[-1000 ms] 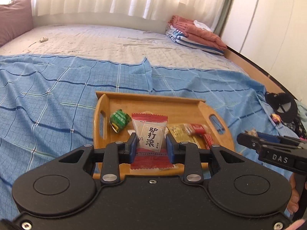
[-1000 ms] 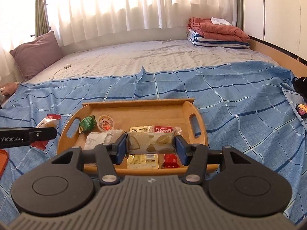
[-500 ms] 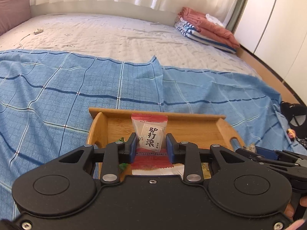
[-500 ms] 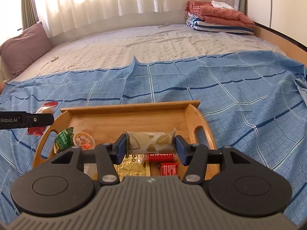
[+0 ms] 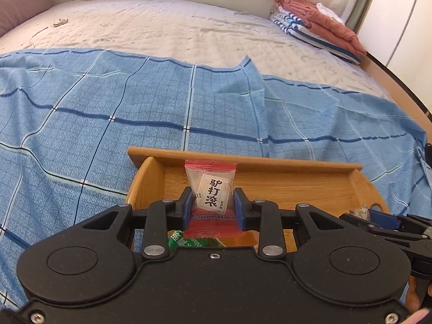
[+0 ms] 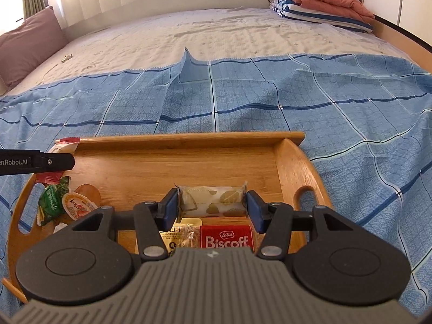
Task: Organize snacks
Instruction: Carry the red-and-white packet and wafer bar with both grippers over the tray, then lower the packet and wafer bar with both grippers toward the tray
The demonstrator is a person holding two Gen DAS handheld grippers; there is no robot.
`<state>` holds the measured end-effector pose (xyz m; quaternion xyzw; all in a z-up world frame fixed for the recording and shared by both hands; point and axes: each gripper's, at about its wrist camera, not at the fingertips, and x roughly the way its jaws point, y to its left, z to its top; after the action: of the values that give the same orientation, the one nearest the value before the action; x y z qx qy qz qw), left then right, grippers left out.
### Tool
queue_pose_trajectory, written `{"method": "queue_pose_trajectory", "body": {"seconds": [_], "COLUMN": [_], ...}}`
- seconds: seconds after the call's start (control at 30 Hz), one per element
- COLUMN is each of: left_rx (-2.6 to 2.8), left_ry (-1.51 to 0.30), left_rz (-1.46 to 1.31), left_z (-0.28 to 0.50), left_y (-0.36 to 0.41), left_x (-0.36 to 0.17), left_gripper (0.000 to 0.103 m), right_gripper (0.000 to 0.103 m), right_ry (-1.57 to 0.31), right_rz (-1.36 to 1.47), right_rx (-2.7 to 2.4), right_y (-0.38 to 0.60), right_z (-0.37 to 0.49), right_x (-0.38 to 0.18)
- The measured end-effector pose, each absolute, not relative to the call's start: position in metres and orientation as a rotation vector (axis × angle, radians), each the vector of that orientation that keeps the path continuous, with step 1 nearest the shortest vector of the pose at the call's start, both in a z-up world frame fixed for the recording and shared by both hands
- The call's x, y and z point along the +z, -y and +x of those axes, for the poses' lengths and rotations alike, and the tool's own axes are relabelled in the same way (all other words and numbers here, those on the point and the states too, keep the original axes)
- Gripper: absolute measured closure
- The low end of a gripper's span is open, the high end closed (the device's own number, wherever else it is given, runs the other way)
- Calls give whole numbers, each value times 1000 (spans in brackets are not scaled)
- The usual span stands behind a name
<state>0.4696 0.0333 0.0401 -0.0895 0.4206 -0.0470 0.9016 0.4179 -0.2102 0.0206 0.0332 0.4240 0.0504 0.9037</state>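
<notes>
My left gripper is shut on a red and white snack packet with black characters, held upright over the left part of the wooden tray. My right gripper is shut on a clear wrapped roll with a leaf print, held crosswise above the tray's middle. Below it lie a red Biscoff packet and a yellow packet. A green packet and a small jelly cup lie at the tray's left end. The left gripper's arm shows there too.
The tray sits on a blue checked sheet spread over a beige mattress. Folded blankets are stacked at the far right corner, a mauve pillow at the far left. A wooden bed edge runs along the right.
Both grippers have moved forward and down over the tray with their packets still held. The tray now looks larger and nearer, and the loose snacks have slipped under the gripper bodies.
</notes>
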Motion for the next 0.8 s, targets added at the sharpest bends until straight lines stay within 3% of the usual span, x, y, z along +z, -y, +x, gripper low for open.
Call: {"method": "queue_pose_trajectory", "body": {"seconds": [0.8], "left_rx": [-67], "left_ry": [-888], "left_rz": [-179], "left_z": [475], "left_y": [-40], "left_x": [15], "left_gripper": [72], "right_gripper": [45], "right_ry": [-898], "right_rz": [14], "right_rx": [94], "right_y": [197], "right_z": [426], "right_x": [1]}}
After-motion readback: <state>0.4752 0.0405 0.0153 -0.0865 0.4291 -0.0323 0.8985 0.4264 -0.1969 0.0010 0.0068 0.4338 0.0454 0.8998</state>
